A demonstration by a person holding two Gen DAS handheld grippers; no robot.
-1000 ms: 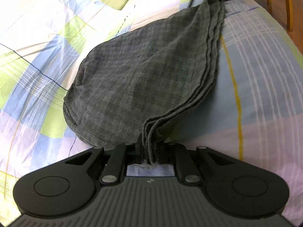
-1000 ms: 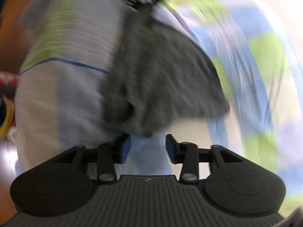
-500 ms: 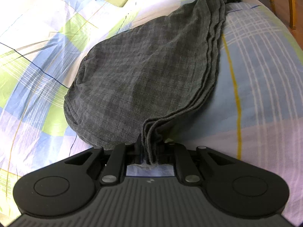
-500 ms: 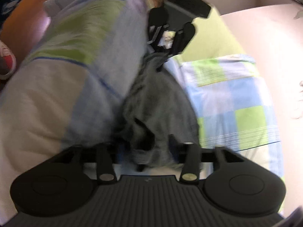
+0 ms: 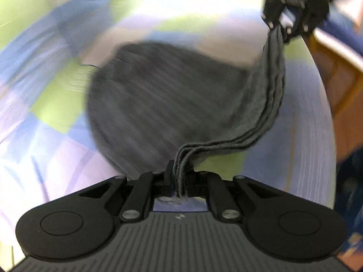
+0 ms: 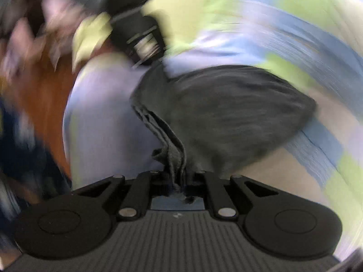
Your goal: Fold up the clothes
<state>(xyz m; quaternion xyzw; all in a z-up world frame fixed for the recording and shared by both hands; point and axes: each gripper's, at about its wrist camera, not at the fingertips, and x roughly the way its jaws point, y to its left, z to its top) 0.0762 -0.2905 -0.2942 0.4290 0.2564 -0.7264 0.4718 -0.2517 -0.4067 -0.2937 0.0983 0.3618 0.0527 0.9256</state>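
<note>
A dark grey checked cloth, folded in several layers, hangs between both grippers above the bed. My left gripper is shut on one corner of its layered edge. My right gripper is shut on the other corner; the cloth sags away from it. In the left wrist view the right gripper shows at the upper right, pinching the cloth. In the right wrist view the left gripper shows at the upper left, motion-blurred. Both views are blurred.
A bedsheet in blue, green and lilac checks lies under the cloth. A wooden bed frame or chair and orange-brown floor lie past the bed's edge.
The right gripper has closed on the cloth's far corner. Both grippers have lifted the cloth off the bed and are moving fast, so it now hangs between them.
</note>
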